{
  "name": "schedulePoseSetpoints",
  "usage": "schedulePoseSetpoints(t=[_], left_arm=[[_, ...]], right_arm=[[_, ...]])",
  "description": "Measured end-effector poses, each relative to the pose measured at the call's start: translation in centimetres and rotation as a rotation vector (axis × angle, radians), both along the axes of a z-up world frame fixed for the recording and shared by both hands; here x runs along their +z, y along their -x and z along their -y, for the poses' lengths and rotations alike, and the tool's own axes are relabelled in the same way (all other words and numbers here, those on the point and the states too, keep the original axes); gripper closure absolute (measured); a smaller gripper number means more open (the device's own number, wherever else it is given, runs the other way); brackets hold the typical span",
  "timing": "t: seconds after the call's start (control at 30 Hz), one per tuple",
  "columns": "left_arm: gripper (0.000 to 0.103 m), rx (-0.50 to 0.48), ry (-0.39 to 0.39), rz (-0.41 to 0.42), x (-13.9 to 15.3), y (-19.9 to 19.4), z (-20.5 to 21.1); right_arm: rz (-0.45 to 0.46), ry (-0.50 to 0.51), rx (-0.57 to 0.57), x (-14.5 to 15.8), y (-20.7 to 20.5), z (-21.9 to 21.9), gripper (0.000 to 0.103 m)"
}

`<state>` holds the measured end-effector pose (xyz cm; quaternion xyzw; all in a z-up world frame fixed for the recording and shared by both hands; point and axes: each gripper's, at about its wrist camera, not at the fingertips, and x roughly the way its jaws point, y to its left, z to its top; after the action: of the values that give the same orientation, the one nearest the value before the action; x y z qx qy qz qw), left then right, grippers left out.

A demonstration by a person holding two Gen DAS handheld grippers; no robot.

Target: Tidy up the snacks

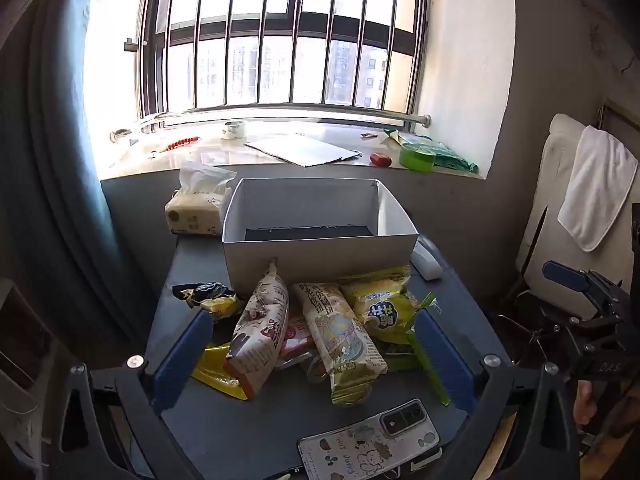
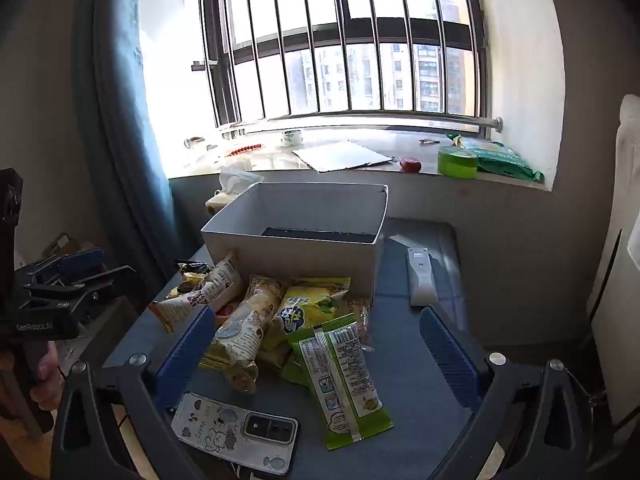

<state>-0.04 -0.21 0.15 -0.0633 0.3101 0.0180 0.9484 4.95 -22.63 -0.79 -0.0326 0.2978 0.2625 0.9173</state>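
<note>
A pile of snack packets (image 1: 316,328) lies on the dark table in front of an open white box (image 1: 320,248), also in the right wrist view (image 2: 296,256). The box looks empty. My left gripper (image 1: 312,356) is open and hovers over the pile, its blue fingers (image 1: 184,356) on either side of it. My right gripper (image 2: 316,356) is open above a green packet (image 2: 340,376) at the pile's near edge, with a yellow packet (image 2: 304,308) behind it. Neither gripper holds anything.
A phone (image 1: 368,444) in a cartoon case lies at the table's near edge, also seen in the right wrist view (image 2: 236,432). A white remote (image 2: 420,276) lies right of the box. A tissue pack (image 1: 196,208) stands behind the box. The windowsill holds clutter.
</note>
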Motion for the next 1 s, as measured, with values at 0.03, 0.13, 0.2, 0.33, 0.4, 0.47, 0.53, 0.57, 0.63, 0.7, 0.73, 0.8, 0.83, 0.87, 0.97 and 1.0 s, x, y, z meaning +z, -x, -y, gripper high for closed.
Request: schedulePoseSetpoints(t=[0.03, 0.13, 0.2, 0.33, 0.4, 0.47, 0.53, 0.57, 0.63, 0.7, 0.73, 0.8, 0.83, 0.87, 0.97, 1.0], left_arm=[[0.000, -0.003, 0.017, 0.007, -0.2, 0.4, -0.6], [0.000, 0.002, -0.005, -0.003, -0.2, 0.4, -0.1], [0.000, -0.001, -0.019, -0.002, 0.2, 0.5, 0.2], [0.000, -0.008, -0.034, 0.006, 0.4, 0.4, 1.2], [0.000, -0.021, -0.025, 0.010, 0.6, 0.4, 1.3], [0.000, -0.027, -0.018, 0.011, 0.6, 0.3, 1.5], [0.000, -0.024, -0.024, 0.005, 0.5, 0.2, 1.6], [0.000, -0.021, -0.027, 0.001, 0.4, 0.1, 1.6], [0.000, -0.023, -0.017, -0.005, 0.3, 0.0, 1.6], [0.000, -0.019, -0.005, -0.006, 0.3, 0.0, 1.5], [0.000, -0.014, -0.006, -0.005, 0.3, 0.0, 1.5], [0.000, -0.007, -0.014, -0.008, 0.3, 0.0, 1.4], [0.000, -0.003, -0.016, -0.011, 0.3, -0.1, 1.4], [0.000, 0.000, -0.018, -0.013, 0.2, -0.1, 1.4], [0.000, 0.002, -0.011, -0.013, 0.1, -0.1, 1.2], [0.000, -0.002, -0.005, -0.005, 0.1, 0.0, 1.2]], right_arm=[[0.000, -0.007, -0.001, 0.0, 0.0, 0.1, 0.000], [-0.005, -0.017, -0.010, 0.1, 0.1, 0.1, 0.000], [-0.001, -0.020, -0.015, 0.2, 0.4, 0.2, 0.000], [-0.028, -0.037, -0.007, -0.4, -0.1, 0.9, 0.000], [-0.033, -0.043, -0.010, -0.5, -0.2, 1.1, 0.000], [-0.033, -0.039, -0.008, -0.5, -0.3, 1.1, 0.000], [-0.029, -0.031, -0.009, -0.6, -0.3, 1.1, 0.000], [-0.025, -0.026, -0.009, -0.6, -0.2, 1.0, 0.000], [-0.022, -0.019, -0.009, -0.6, -0.2, 1.0, 0.000], [-0.025, -0.018, -0.005, -0.7, -0.2, 1.0, 0.000], [-0.025, -0.020, -0.003, -0.7, -0.2, 1.1, 0.000], [-0.027, -0.019, -0.003, -0.8, -0.2, 1.0, 0.000], [-0.027, -0.019, -0.002, -0.8, -0.2, 1.0, 0.000], [-0.025, -0.021, 0.000, -0.8, -0.2, 1.1, 0.000], [-0.024, -0.019, 0.004, -0.9, -0.2, 1.0, 0.000], [-0.024, -0.018, 0.002, -0.9, -0.3, 1.0, 0.000]])
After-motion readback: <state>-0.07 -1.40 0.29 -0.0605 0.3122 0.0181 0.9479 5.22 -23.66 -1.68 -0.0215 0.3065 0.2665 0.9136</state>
